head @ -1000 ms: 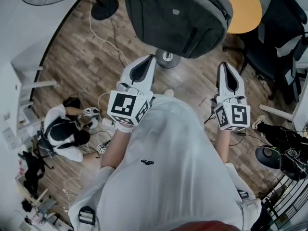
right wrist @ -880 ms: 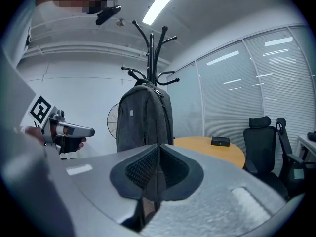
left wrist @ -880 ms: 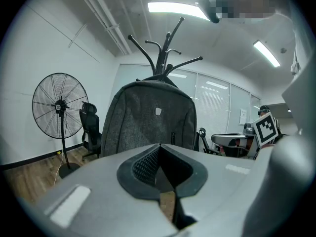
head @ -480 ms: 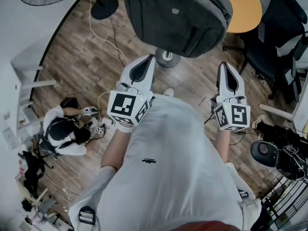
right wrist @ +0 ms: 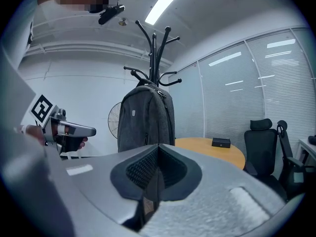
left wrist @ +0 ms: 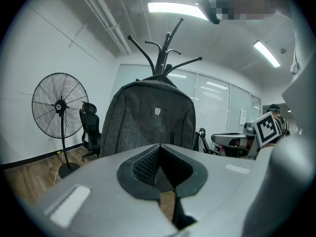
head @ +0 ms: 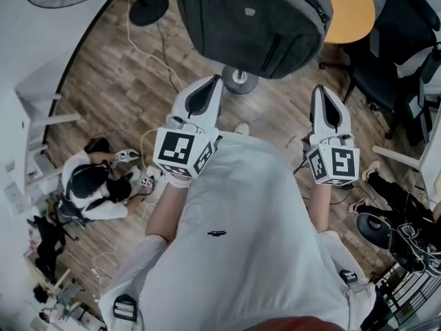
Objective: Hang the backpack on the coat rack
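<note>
A grey backpack (head: 255, 23) hangs upright from the black coat rack (left wrist: 165, 48), above the rack's round base (head: 239, 80). It fills the middle of the left gripper view (left wrist: 148, 117) and stands a little left of centre in the right gripper view (right wrist: 145, 120), under the rack's hooks (right wrist: 154, 48). My left gripper (head: 215, 83) and right gripper (head: 322, 92) are held level in front of me, both short of the backpack and not touching it. Both pairs of jaws meet at the tips, left gripper (left wrist: 159, 147) and right gripper (right wrist: 159, 146), with nothing between them.
A standing fan (left wrist: 59, 105) is left of the rack. A round wooden table (head: 348, 9) and black office chairs (head: 393, 54) stand to the right. A person (head: 89, 188) crouches on the wood floor at the left among cables. A wire shelf (head: 413, 288) is at lower right.
Both grippers have kept still. The person on the floor has shifted a little, and a dark round thing at the lower right has moved.
</note>
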`<control>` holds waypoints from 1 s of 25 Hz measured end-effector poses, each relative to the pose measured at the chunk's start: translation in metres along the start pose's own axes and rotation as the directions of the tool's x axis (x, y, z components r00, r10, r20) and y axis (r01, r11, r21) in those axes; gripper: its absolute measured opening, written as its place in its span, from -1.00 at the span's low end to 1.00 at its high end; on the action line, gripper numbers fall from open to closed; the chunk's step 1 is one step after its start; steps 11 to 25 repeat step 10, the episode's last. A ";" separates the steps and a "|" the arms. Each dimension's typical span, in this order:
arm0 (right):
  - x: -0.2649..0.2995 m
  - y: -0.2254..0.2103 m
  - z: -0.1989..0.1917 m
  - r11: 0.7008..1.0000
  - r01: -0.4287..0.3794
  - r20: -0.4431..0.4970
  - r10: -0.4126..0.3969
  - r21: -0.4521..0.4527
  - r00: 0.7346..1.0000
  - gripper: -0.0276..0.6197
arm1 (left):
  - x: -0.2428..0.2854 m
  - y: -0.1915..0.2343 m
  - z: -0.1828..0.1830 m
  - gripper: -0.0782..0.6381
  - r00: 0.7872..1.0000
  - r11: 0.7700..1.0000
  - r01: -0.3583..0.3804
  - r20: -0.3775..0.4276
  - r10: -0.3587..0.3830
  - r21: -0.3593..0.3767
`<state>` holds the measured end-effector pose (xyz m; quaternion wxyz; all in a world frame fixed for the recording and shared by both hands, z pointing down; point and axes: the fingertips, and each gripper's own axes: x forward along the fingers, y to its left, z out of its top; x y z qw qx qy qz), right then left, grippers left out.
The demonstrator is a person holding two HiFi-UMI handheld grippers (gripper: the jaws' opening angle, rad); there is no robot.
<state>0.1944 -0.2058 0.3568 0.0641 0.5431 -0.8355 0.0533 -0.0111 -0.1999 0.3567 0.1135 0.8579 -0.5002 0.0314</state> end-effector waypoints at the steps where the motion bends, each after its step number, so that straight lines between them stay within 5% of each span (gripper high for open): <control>1: 0.000 0.000 0.000 1.000 -0.001 0.000 0.001 -0.002 1.000 -0.93 | 0.000 0.000 0.000 -0.74 1.000 1.000 0.000 0.001 0.000 0.000; 25: 0.004 0.003 0.004 1.000 -0.007 0.008 0.008 -0.012 1.000 -0.92 | 0.000 0.005 0.003 -0.74 1.000 1.000 -0.009 0.015 0.009 0.001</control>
